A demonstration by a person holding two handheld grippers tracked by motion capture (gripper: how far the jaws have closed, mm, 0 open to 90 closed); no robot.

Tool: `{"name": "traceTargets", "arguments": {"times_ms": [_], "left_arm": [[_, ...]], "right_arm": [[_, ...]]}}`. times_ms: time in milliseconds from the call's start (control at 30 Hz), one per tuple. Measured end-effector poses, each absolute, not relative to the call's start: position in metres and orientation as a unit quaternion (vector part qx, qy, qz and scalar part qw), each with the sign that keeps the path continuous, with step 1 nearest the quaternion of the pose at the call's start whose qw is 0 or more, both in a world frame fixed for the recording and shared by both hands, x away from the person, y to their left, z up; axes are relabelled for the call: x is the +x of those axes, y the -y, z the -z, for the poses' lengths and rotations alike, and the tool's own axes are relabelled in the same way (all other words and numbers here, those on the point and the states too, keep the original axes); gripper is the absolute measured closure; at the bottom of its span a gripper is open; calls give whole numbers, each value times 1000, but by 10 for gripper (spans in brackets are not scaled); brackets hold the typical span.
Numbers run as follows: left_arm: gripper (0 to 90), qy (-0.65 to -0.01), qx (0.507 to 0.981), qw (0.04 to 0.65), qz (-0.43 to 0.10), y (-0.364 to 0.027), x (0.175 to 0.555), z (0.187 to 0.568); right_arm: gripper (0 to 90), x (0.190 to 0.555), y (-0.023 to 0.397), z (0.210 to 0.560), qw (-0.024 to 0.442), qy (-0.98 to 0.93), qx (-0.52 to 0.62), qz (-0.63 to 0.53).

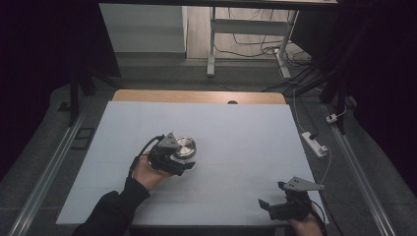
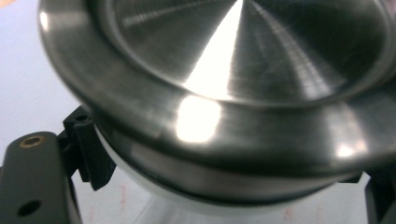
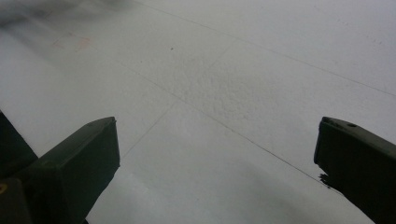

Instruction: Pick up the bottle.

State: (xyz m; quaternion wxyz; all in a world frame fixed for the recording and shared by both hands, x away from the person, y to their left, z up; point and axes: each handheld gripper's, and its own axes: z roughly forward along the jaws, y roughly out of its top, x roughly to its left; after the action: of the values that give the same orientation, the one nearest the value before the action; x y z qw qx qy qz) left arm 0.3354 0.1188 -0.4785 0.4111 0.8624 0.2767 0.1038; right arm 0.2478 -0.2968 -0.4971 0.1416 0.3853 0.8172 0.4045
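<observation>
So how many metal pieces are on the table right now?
1. A round metal disc sits left of centre, between the left tool's jaws. Nothing else lies on the white mat.

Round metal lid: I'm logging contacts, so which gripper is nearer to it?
Left. The left gripper has its fingers around the metal lid; the right gripper sits far off near the table's front right corner.

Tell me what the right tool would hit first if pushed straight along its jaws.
Probably nothing but the white table surface: the right tool is open, and its own view shows bare surface ahead.
</observation>
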Motion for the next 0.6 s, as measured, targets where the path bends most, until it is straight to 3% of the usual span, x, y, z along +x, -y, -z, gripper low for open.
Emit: {"name": "traceTargets", "arguments": {"times_ms": [600], "left_arm": [[155, -256, 869, 415, -89, -105, 323, 478]], "right_arm": [[0, 247, 296, 497, 149, -818, 383, -402]]}}
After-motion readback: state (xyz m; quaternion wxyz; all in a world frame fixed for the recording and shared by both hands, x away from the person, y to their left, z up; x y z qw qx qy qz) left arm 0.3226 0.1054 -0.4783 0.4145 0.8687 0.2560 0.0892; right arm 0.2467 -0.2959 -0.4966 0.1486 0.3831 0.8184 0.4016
